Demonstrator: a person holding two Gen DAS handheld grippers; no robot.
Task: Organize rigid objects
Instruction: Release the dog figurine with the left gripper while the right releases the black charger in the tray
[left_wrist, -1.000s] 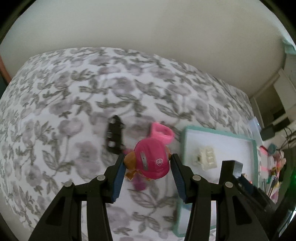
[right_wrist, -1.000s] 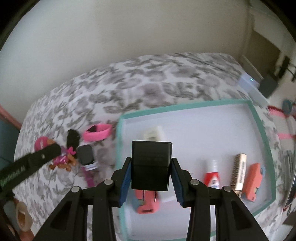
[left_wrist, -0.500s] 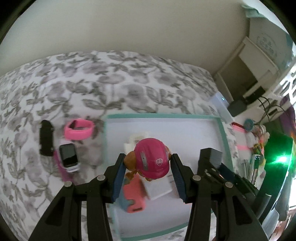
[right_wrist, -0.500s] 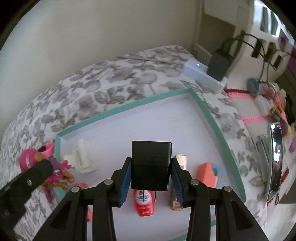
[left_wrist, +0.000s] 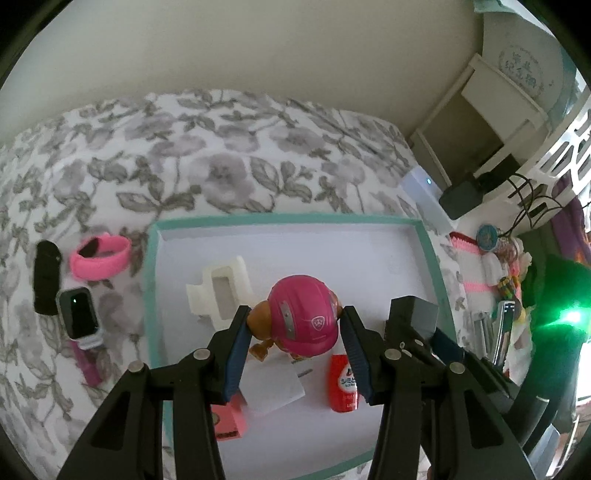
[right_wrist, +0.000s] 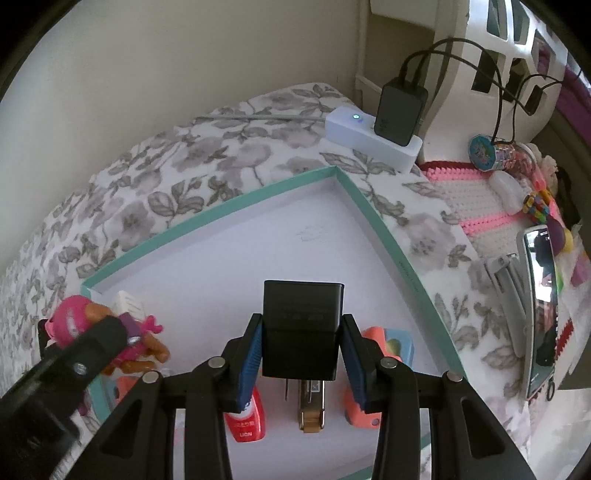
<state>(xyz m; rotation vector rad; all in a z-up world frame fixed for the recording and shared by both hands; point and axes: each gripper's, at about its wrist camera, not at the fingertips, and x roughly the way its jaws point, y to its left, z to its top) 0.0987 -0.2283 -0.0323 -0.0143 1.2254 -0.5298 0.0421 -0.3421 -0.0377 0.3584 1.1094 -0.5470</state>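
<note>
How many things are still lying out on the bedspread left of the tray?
3: a black strap farthest left, a pink band nearest the tray, and a smartwatch in front of both. The left gripper could hide more.

Both grippers moved from the floral bed over the teal tray (left_wrist: 430, 258): the left gripper (left_wrist: 295, 345) with the pink-helmet toy (left_wrist: 301, 319), the right gripper (right_wrist: 301, 354) with the black charger (right_wrist: 301, 328), farther to the tray's right corner

Left gripper (left_wrist: 295, 328): matte black plastic arms w/ triangular cut-outs, round silver screws at the joints, blue ribbed pads (left_wrist: 236, 350) on the finger insides. Right gripper (right_wrist: 301, 354): same build, black frame, silver screws, blue pads (right_wrist: 251, 358), filling the lower frame.
</note>
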